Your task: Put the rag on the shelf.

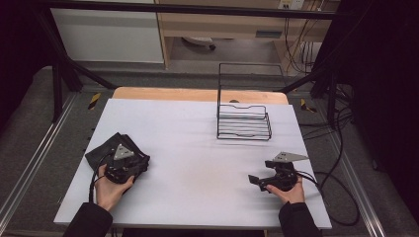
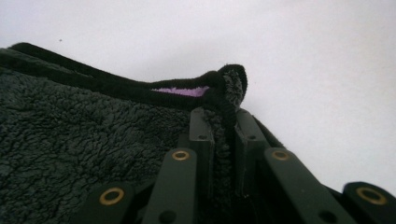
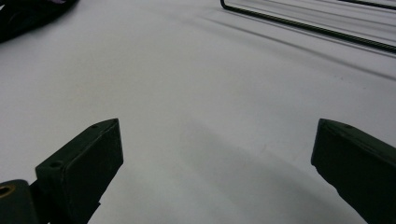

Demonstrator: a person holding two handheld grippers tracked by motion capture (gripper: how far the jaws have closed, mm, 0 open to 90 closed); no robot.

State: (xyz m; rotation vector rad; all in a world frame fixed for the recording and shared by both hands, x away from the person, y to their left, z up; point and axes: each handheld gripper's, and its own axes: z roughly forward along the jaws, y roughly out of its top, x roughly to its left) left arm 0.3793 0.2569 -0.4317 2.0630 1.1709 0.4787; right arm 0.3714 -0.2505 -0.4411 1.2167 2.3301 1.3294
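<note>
1. Two grippers are ours: the left gripper [image 2: 219, 135] has its fingers [image 2: 201, 133] nipped tight on the piped corner of the dark fleece cloth [image 2: 70, 149], whose bulk lies left of those fingers on the desk [image 1: 197, 163].
2. Our right gripper [image 3: 217, 154] rests with fingers spread wide and empty, bare desk between them, the cloth well apart.
3. We judge the grasp step done; next we must lift the corner without slipping, perhaps toward the wire rack [image 1: 244, 123].
</note>
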